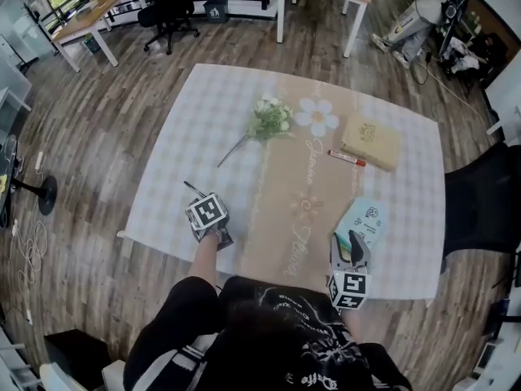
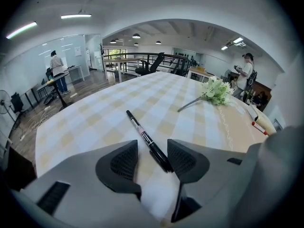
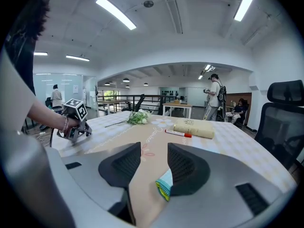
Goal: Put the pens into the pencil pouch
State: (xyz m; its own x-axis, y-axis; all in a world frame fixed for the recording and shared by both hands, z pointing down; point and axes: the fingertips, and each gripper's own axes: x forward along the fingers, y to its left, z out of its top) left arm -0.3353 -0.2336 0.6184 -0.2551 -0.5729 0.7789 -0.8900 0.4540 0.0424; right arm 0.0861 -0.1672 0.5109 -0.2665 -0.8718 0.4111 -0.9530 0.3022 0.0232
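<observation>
Closest to us, at the near left edge of the checked surface [image 1: 167, 149], the left tool [image 2: 151, 161] points steeply down with its jaws standing well apart and gripping nothing. The black pen [image 2: 142, 134] lies flat on the cloth, and only its near end reaches in between the pads, close against the right-hand one. We judge this pen to be light, stiff and smooth-barrelled, so it is likely to roll or swivel if pinched at its tip. It would be better taken across the middle of the barrel, with the pads square to its length. Further right, toward the far edge, lies a sprig of white flowers [image 1: 270, 120]. Beyond it the red-capped pen [image 1: 347, 157] rests just beside the tan pouch [image 1: 371, 141], near the far right corner. The pouch looks soft and will probably sag, so its mouth may need holding open. We cannot tell whether it is zipped. At the near right edge a teal printed item [image 1: 364, 220] lies flat. The right tool [image 3: 154, 163] hovers over its near end with jaws apart and empty, and one striped corner of the item shows beneath the right jaw. Neither pen is in the pouch yet.
</observation>
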